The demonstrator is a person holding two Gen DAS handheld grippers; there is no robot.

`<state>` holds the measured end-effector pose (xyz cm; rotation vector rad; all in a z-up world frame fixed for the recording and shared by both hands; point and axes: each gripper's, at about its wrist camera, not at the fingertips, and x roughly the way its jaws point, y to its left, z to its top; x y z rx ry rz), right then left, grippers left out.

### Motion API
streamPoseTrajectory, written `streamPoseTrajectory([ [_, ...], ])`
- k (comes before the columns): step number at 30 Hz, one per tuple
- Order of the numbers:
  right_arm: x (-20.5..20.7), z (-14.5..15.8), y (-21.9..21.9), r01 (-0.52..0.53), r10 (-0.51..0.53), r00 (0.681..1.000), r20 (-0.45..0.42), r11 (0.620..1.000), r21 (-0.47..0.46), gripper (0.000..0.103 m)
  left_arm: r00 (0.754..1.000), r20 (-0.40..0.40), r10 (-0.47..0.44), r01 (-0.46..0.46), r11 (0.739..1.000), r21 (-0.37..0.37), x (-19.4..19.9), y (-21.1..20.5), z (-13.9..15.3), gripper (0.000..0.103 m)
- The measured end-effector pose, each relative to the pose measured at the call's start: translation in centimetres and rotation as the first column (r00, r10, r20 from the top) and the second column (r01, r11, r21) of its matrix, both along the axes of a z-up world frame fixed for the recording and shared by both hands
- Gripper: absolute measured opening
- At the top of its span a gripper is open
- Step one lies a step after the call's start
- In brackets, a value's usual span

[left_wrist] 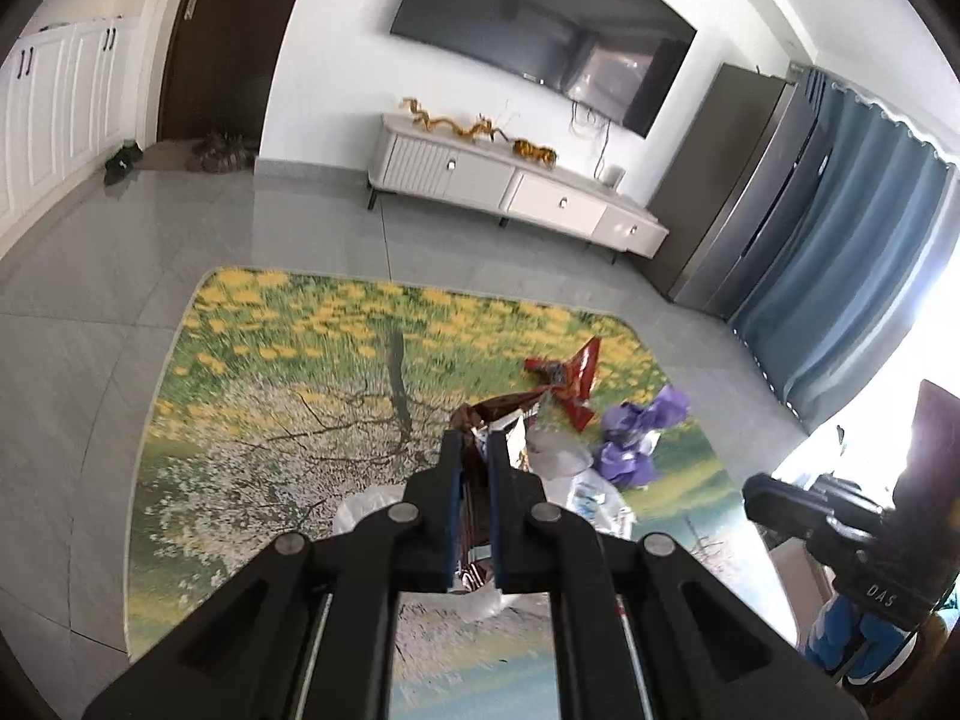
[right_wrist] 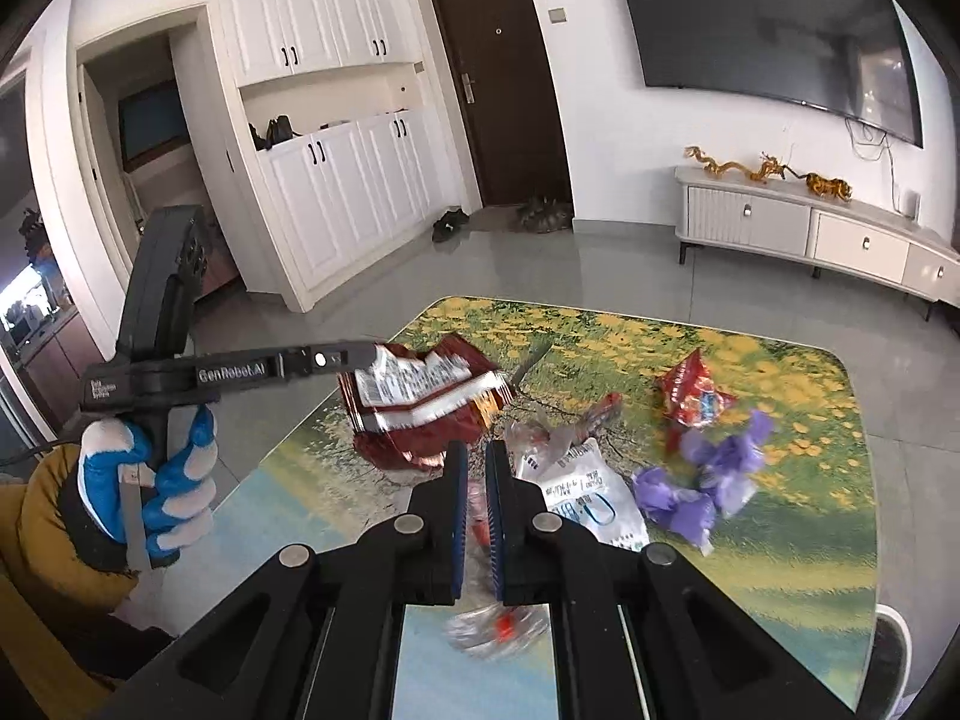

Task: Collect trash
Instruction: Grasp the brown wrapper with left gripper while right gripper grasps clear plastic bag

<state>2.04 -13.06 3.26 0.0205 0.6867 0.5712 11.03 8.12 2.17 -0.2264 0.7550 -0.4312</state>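
Right gripper [right_wrist: 475,531], lower centre of the right wrist view: jaws drawn narrow on a clear crinkled wrapper with red print [right_wrist: 495,630], which trails out of the jaws toward the bottom of the frame and is blurred. Left gripper [left_wrist: 474,510], lower centre of the left wrist view: jaws narrow on a dark red foil snack bag [left_wrist: 480,420]; in the right wrist view the same bag [right_wrist: 420,402] hangs from that gripper's tip at centre left, long axis running left to right, apparently lifted off the table; contact with the surface cannot be told. Gloved left hand [right_wrist: 150,480], lower left of the right wrist view: wrapped around the handle, gripper held roughly level and pointing toward frame centre. Remaining trash on the flower-print table [right_wrist: 810,570], all ahead of and to the right of the right gripper: white printed packet [right_wrist: 591,495] nearest, just right of the jaw tips; crumpled purple wrapper [right_wrist: 696,489] beyond it to the right; red snack packet [right_wrist: 690,393] farther, upper right of the pile, well apart from the held bag. Judgement: the right hand lies nearer the loose pieces; both grippers are occupied, so a drop-off likely precedes any new pick. No bin shows in either view. Background: TV stand [right_wrist: 810,228], wall television [right_wrist: 768,30], white cabinets [right_wrist: 336,192].
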Motion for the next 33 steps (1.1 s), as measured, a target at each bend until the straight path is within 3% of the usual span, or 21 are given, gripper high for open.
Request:
streamPoseTrajectory([
  [3,-0.8,0.0,-0.1,0.000,0.000,1.000,-0.017,1.000,-0.005,0.007,1.000,0.023,0.013,-0.013,1.000,-0.014,-1.1,0.5,1.2,0.007],
  [8,-1.1,-2.5,1.4,-0.031,0.026,0.996,-0.089,0.997,-0.063,0.013,0.999,0.027,0.040,-0.039,0.998,-0.038,-2.0,1.6,1.6,0.007],
  [10,-0.8,-3.9,1.9,-0.040,0.030,0.992,-0.120,0.996,-0.083,0.017,0.999,0.022,0.047,-0.046,0.998,-0.051,-2.2,2.2,1.2,0.007],
  [12,0.0,-5.3,2.1,-0.036,0.021,0.989,-0.144,0.994,-0.103,0.031,0.998,0.019,0.054,-0.053,0.997,-0.058,-2.3,2.8,0.9,0.007],
  [14,0.9,-6.7,2.3,-0.037,0.016,0.985,-0.171,0.992,-0.121,0.034,0.998,0.017,0.057,-0.056,0.996,-0.071,-2.2,3.5,0.5,0.007],
  [26,3.9,-12.3,3.7,-0.072,0.002,0.965,-0.262,0.964,-0.257,0.034,0.998,0.004,0.058,-0.057,0.991,-0.118,-2.1,5.1,-1.5,0.007],
  [30,3.7,-12.0,3.7,-0.074,0.010,0.968,-0.250,0.967,-0.245,0.018,0.998,0.001,0.067,-0.066,0.990,-0.126,-2.5,5.4,-1.6,0.007],
  [33,3.0,-10.5,3.5,-0.067,0.017,0.976,-0.216,0.972,-0.225,0.016,0.997,0.007,0.071,-0.070,0.990,-0.122,-3.0,5.4,-1.2,0.007],
])
